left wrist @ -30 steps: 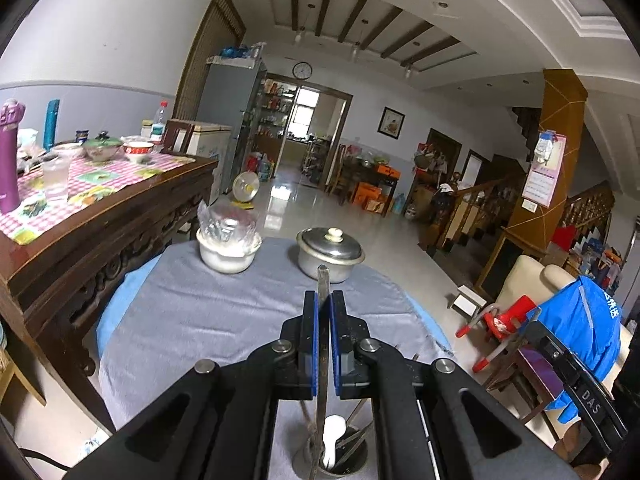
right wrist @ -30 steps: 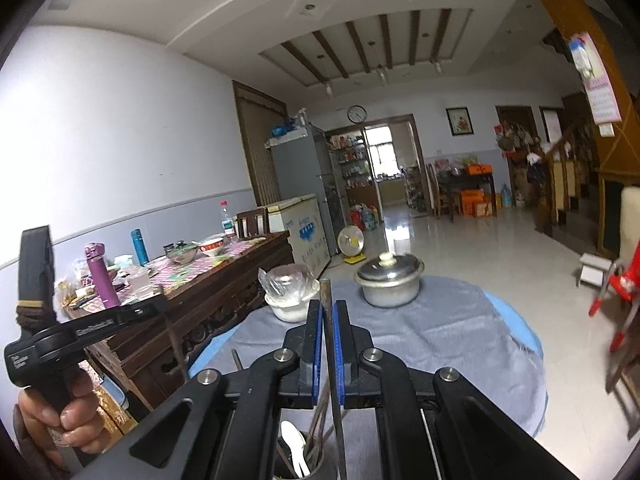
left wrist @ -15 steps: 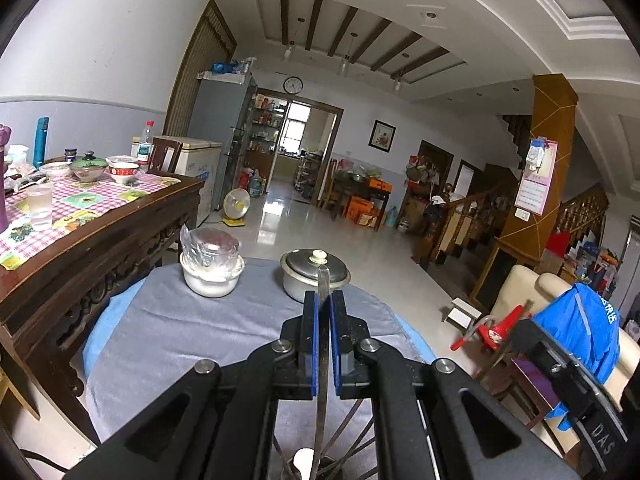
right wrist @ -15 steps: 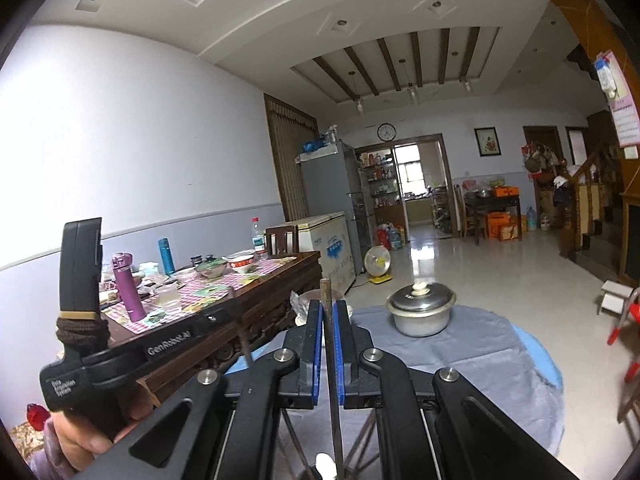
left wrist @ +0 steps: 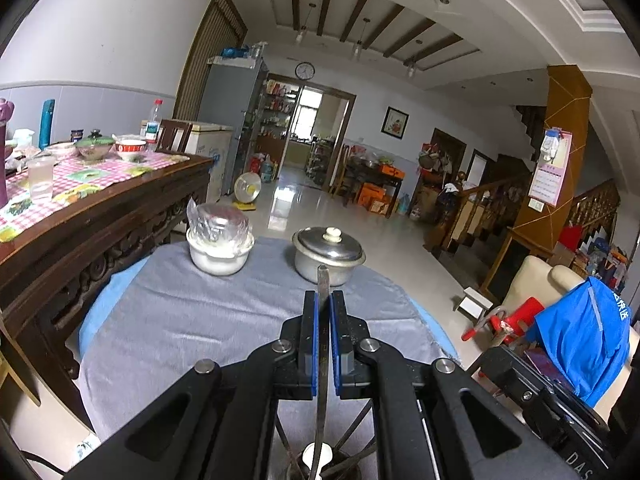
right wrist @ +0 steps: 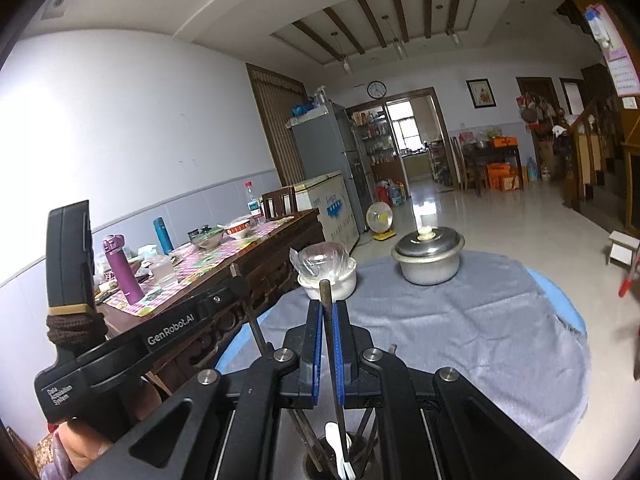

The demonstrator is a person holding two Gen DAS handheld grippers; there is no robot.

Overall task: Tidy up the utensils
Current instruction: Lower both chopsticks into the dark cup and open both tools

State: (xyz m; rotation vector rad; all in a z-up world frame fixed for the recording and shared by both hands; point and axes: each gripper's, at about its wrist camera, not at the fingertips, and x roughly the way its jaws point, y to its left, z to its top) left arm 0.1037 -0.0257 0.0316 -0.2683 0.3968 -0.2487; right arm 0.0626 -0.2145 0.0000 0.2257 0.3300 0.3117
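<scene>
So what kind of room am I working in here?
Most likely a lived-in home's open living and dining hall: a fridge, a wooden dining table laid with bowls, and a staircase at the side.

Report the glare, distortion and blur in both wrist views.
Left wrist view: window light glares off the glossy floor tiles; fisheye bends the white ceiling cornice; the picture is sharp. Right wrist view: glare streaks above the lidded steel pot; a red object at the right edge is smeared.
</scene>
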